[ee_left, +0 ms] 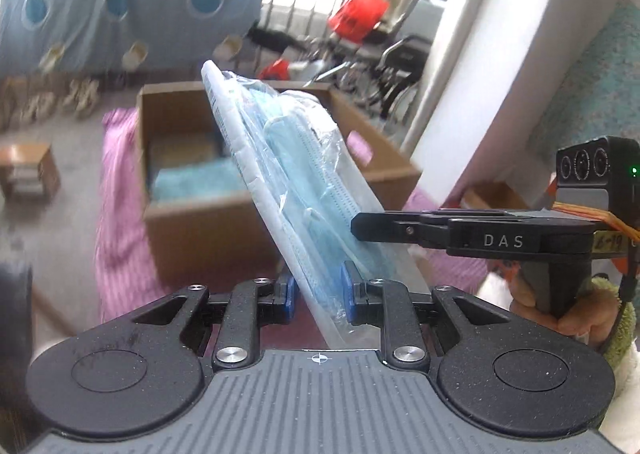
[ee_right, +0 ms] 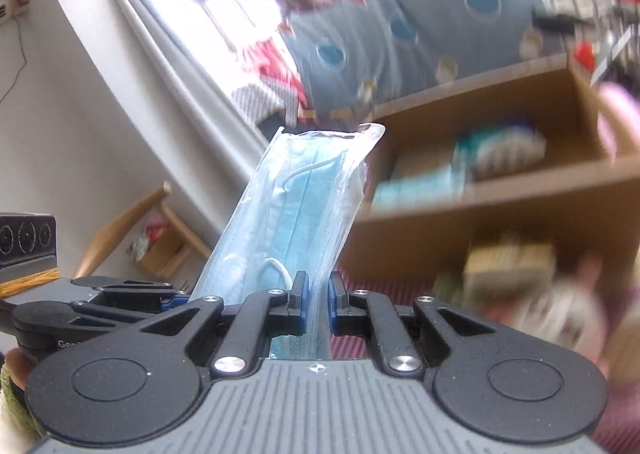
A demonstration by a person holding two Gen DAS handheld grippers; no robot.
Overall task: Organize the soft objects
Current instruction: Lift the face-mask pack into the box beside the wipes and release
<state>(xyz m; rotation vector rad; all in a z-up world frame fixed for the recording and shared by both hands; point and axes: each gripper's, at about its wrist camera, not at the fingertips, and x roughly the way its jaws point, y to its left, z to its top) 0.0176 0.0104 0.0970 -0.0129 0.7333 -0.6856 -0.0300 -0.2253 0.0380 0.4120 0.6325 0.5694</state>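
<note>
Blue-padded fingers of the left gripper pinch the near end of a clear plastic pack of pale blue face masks, which tilts up above an open brown cardboard box. From the side, the right gripper clamps the same pack. Inside the box lies a folded turquoise cloth; under it spreads a pink striped sheet.
</note>
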